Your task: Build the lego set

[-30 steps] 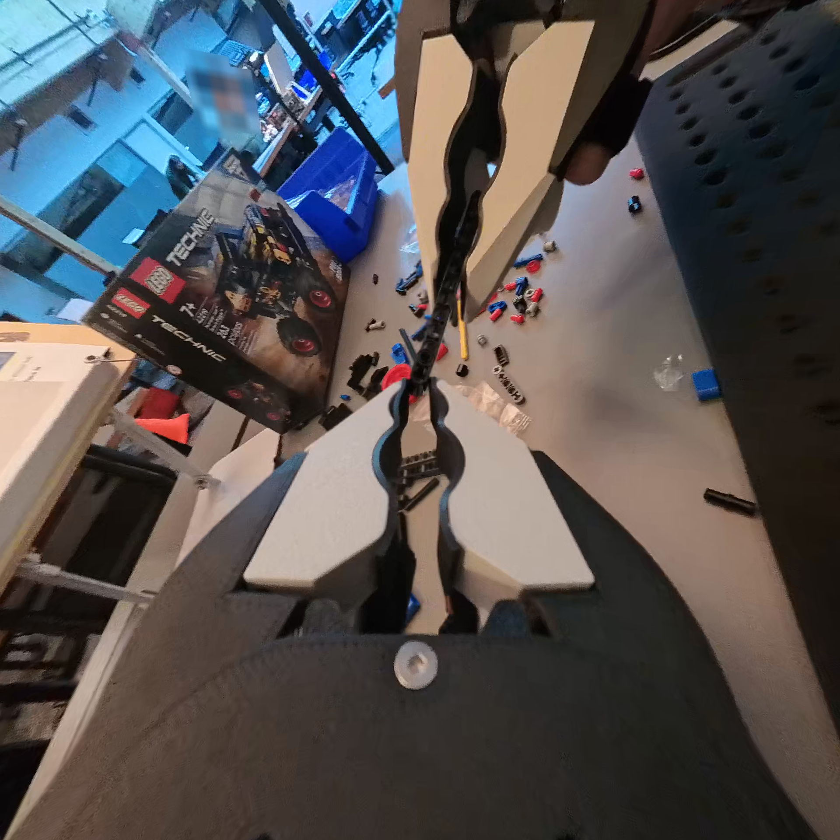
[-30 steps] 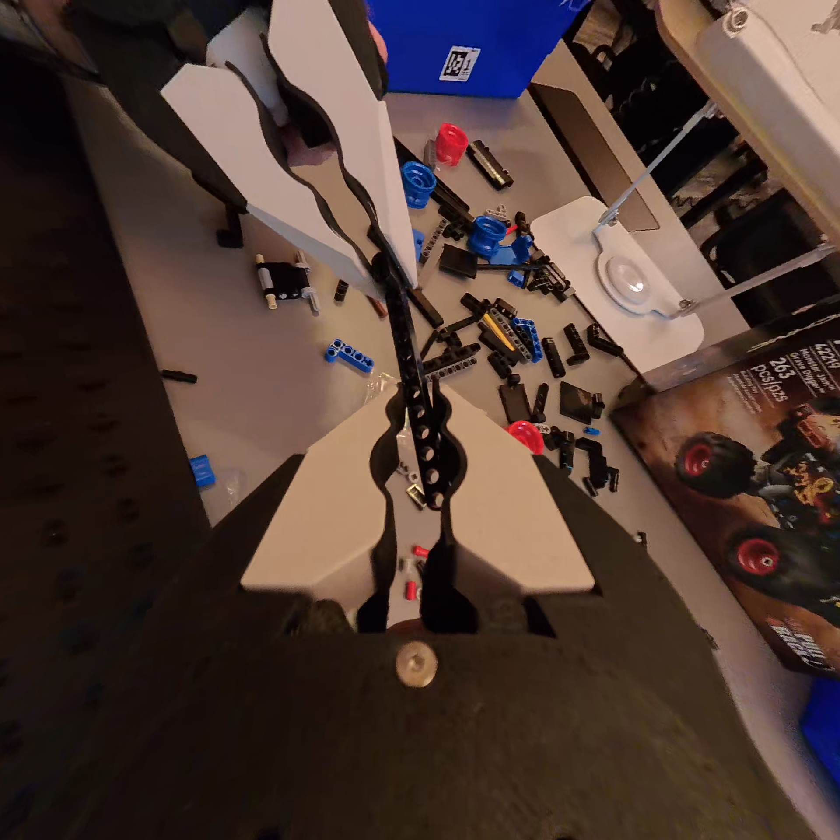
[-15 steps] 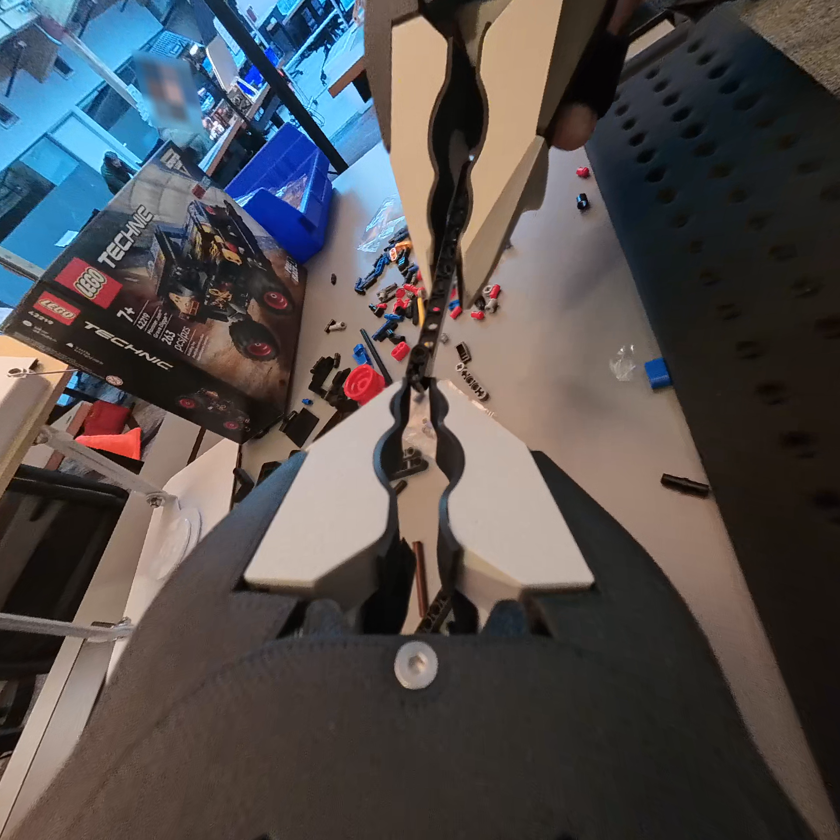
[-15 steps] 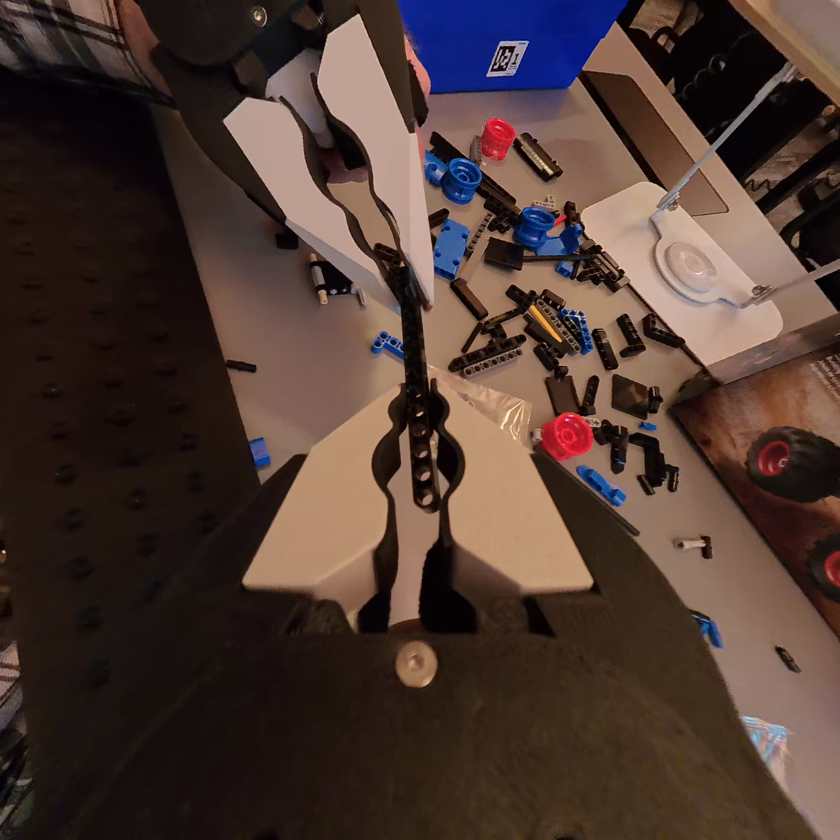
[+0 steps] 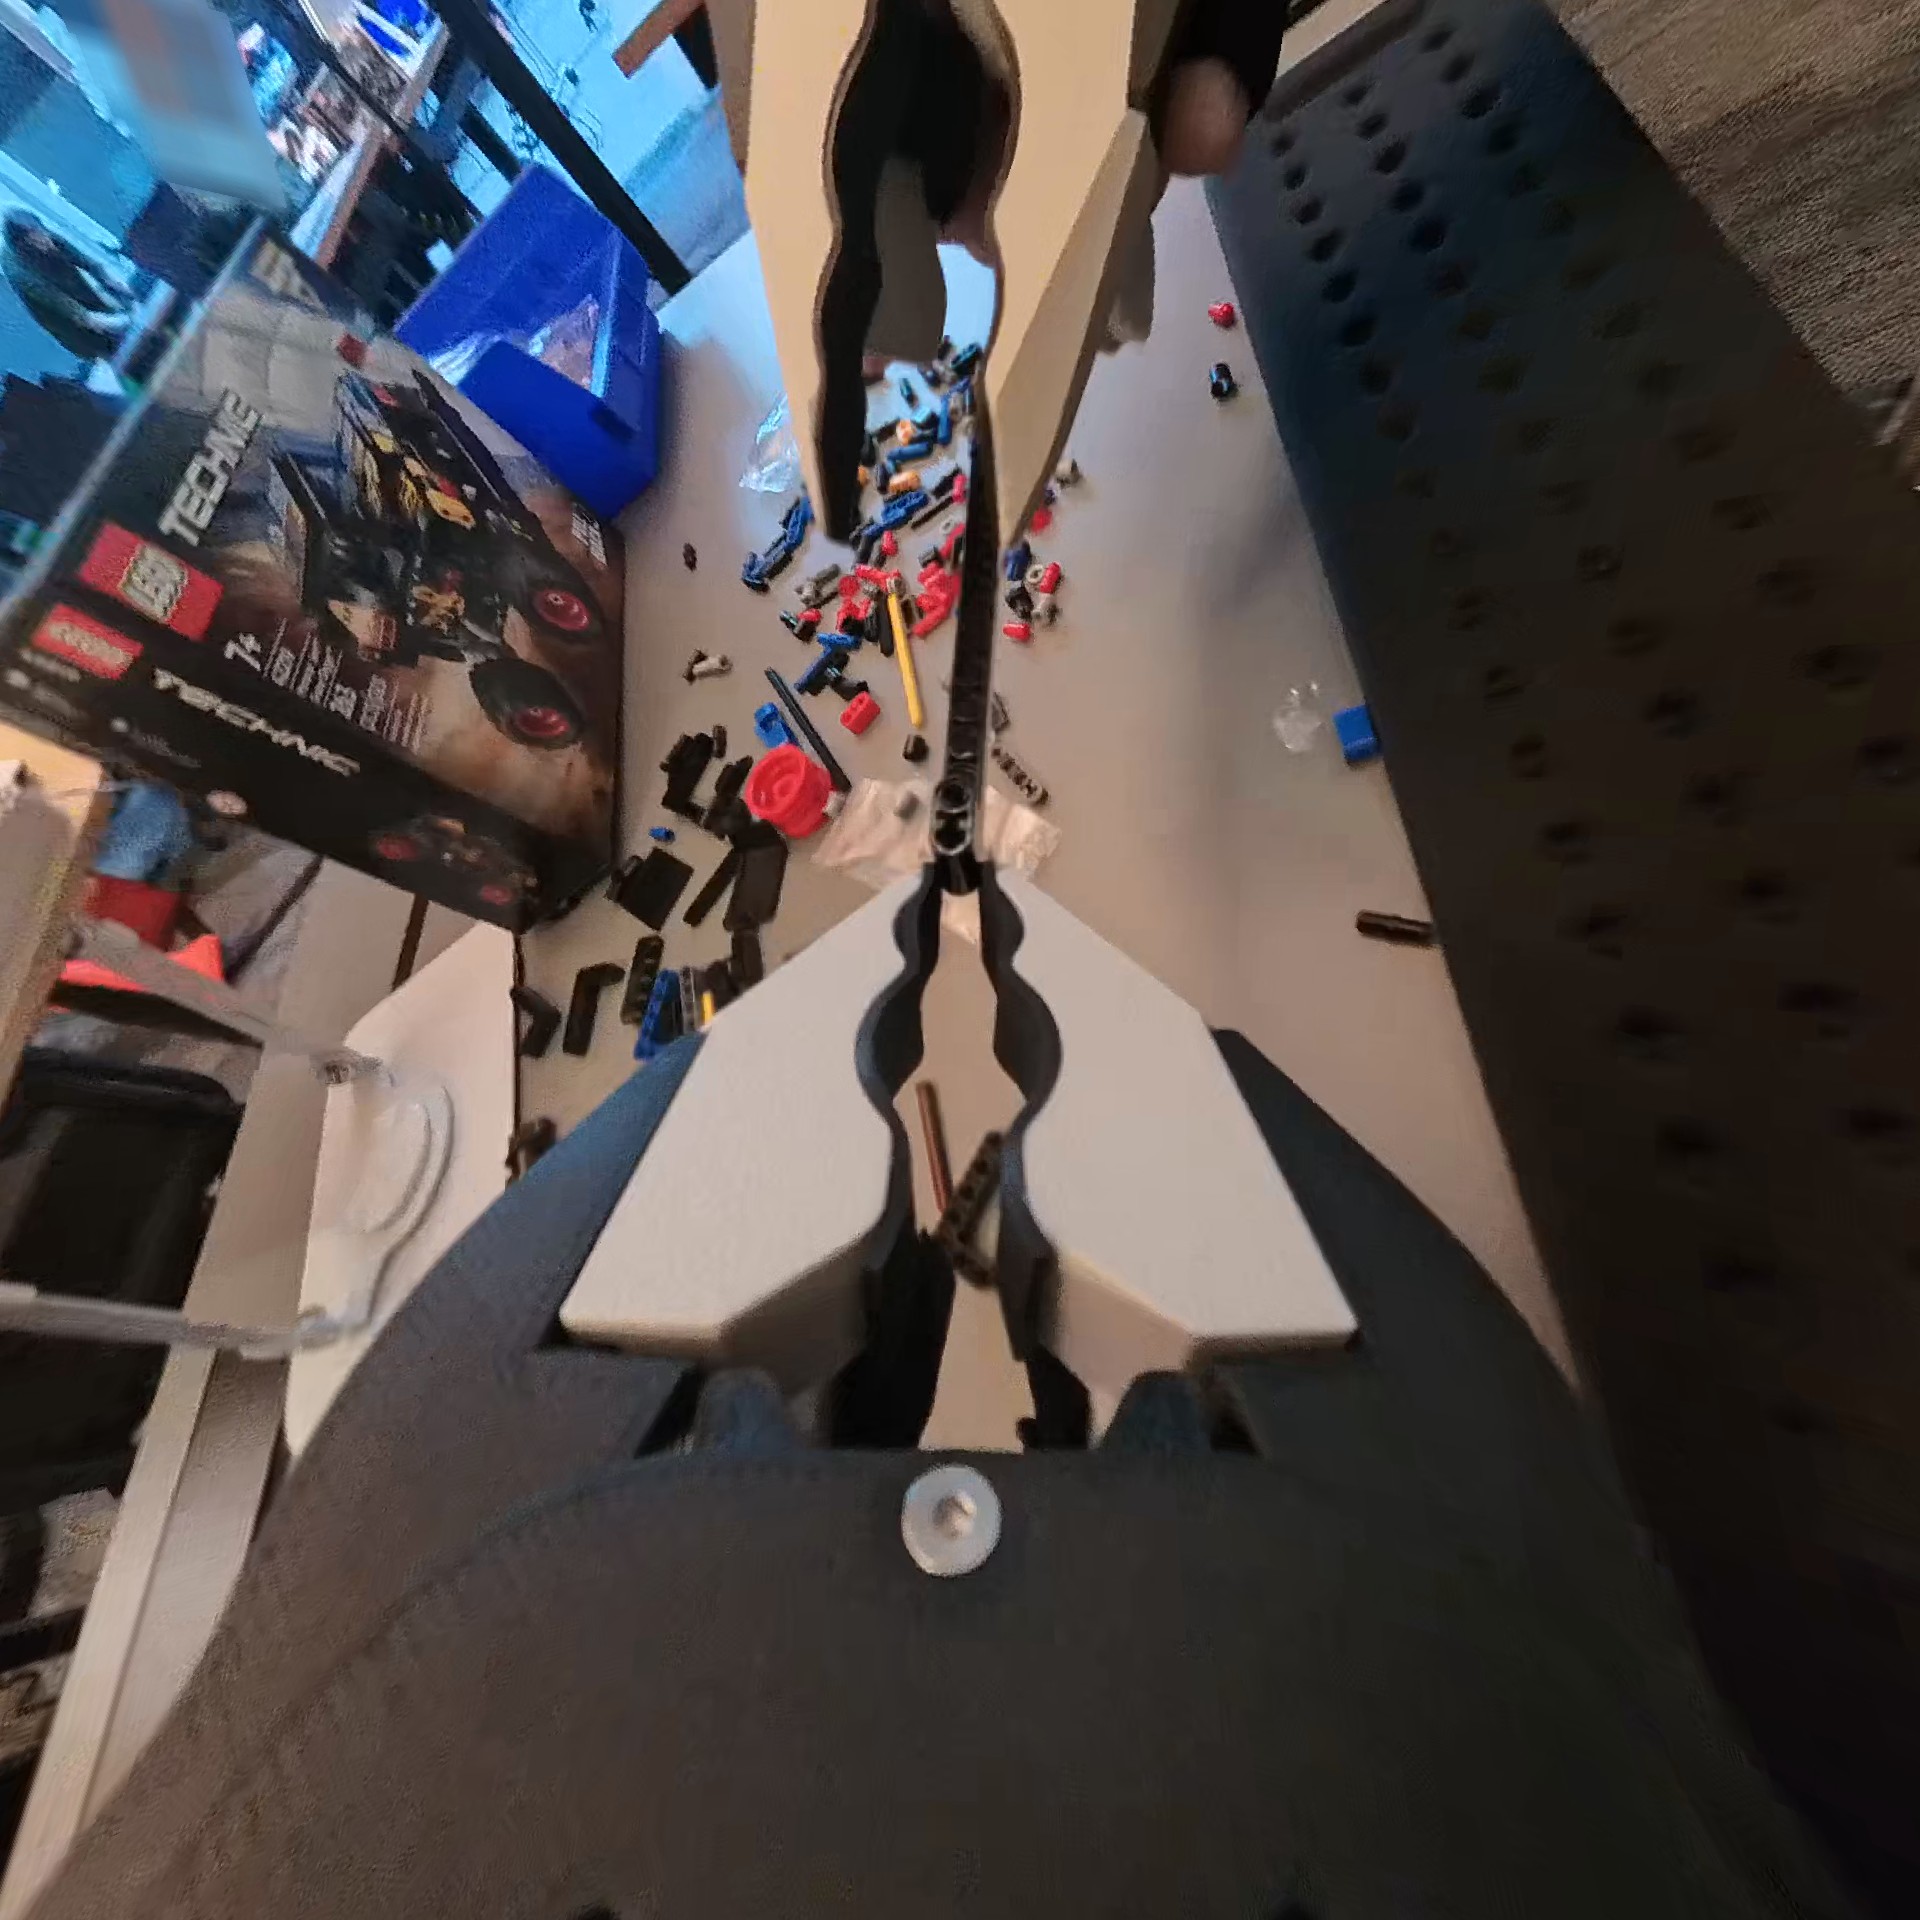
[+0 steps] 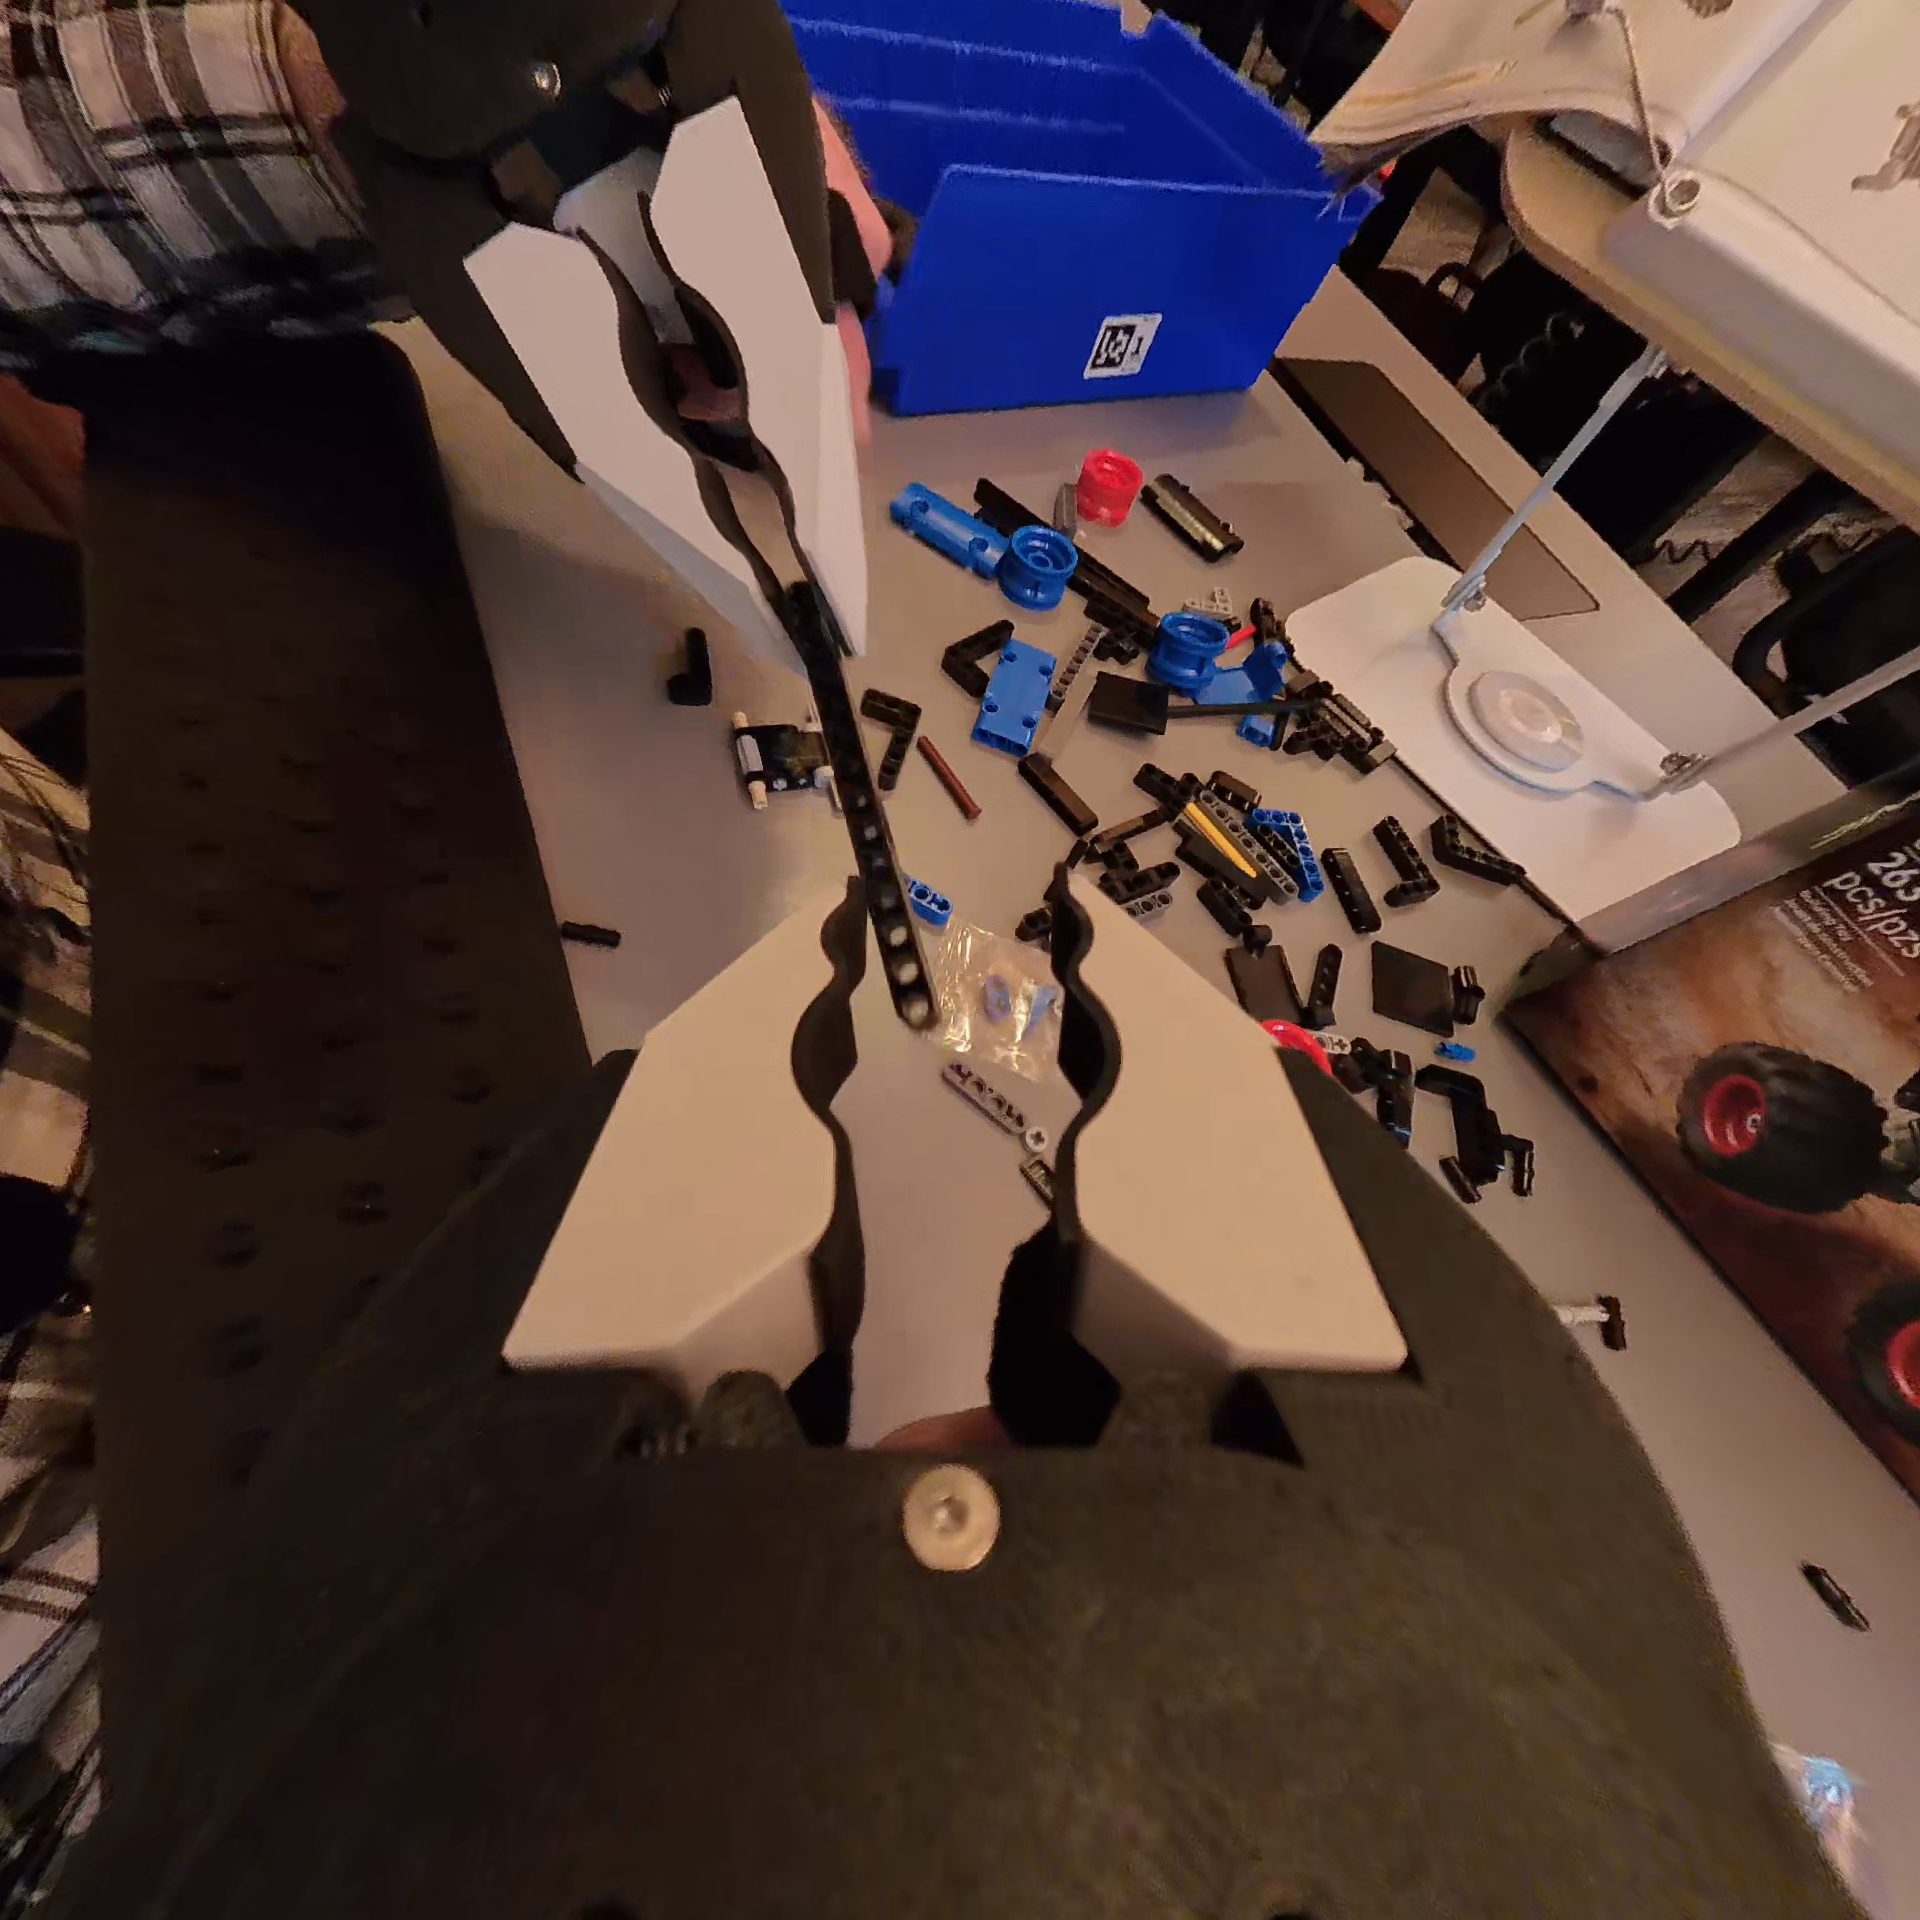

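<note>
Printed set box [image 5: 343,665] beside loose pieces [image 5: 883,613]; tagged blue bin [image 6: 1091,281].

Scattered lego pieces [image 6: 1226,831] crowd the table's [image 6: 644,790] middle; its strip beside the black perforated panel [image 6: 281,790] lies open.

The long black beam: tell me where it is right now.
The long black beam hangs in the air above the table, pinched at one end by the left gripper; its other end sits free between the open fingers of the right gripper.
</note>
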